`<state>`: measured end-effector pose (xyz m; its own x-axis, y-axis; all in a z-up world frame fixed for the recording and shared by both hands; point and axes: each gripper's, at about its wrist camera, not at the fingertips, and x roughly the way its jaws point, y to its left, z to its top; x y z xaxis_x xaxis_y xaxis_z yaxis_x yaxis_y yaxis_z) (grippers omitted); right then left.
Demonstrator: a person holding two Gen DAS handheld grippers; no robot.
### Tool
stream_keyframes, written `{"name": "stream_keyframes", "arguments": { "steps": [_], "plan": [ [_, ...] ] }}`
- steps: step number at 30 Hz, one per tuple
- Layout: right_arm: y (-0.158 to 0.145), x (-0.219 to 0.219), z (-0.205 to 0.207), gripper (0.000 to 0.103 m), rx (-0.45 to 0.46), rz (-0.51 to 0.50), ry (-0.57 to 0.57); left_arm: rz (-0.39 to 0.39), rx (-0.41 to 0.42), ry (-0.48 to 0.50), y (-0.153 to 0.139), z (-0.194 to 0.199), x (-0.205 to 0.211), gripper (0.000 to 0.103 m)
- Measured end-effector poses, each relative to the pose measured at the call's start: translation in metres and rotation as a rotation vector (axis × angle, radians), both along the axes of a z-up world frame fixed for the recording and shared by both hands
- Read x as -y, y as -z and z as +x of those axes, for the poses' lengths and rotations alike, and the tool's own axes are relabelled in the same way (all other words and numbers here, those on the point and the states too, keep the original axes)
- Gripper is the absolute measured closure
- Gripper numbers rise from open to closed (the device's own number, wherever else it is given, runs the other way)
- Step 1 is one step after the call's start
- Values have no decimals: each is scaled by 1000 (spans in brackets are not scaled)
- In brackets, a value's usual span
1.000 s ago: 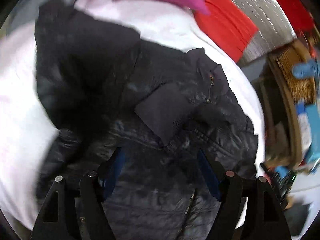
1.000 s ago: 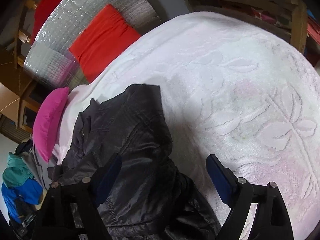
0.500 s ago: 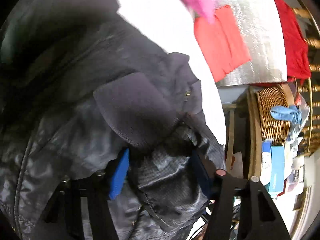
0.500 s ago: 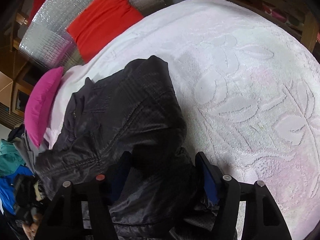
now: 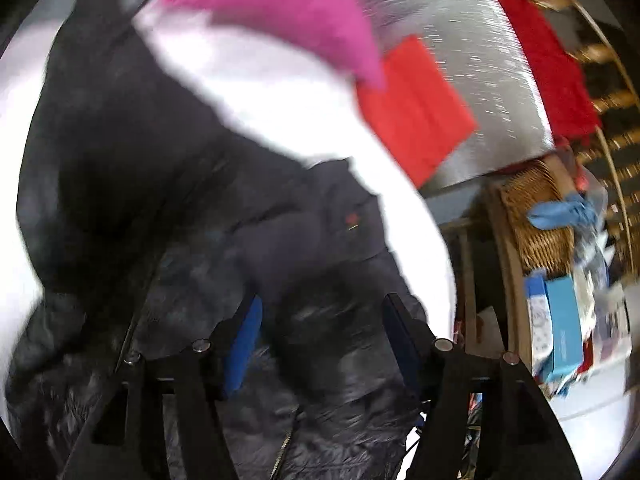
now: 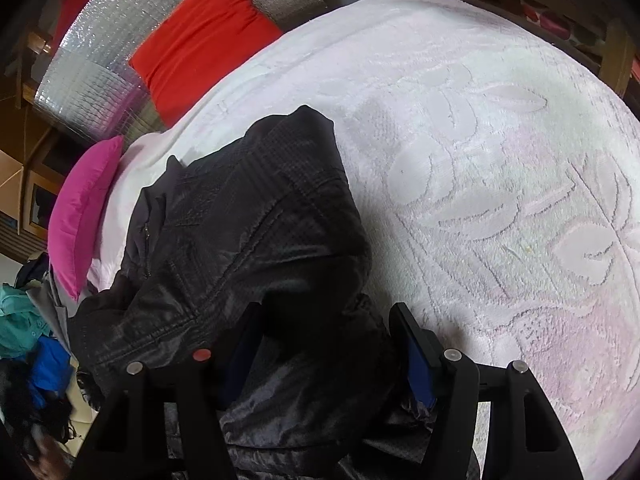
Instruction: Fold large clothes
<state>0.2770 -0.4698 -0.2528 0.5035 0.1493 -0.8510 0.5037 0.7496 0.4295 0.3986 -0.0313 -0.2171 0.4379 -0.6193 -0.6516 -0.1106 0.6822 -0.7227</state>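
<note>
Lying crumpled on the white blanket [image 6: 500,160], the black jacket [image 6: 248,232] was pinched by the right gripper [image 6: 326,344]; the left gripper [image 5: 320,332], jaws just widening, straddled bunched jacket fabric, grip unclear.

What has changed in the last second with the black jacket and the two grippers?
Both grippers came down from above the black jacket and closed in on bunched fabric. The right gripper now has a thick fold between its fingers. The left gripper took the cuff end, then opened slightly; fabric remains between its fingers. The white blanket and pink pillow stayed in place.
</note>
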Motion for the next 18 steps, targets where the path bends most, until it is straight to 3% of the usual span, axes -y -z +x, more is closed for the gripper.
{"name": "stream_keyframes", "arguments": {
  "steps": [4, 14, 18],
  "plan": [
    [1, 0, -2, 36, -1, 2, -3, -44, -89, -34, 34, 4, -5, 39],
    [3, -1, 1, 36, -11, 7, -6, -155, -129, -76, 68, 49, 15, 39],
    [5, -1, 3, 36, -17, 7, -9, -186, -160, -114, 85, 54, 11, 46]
  ]
}}
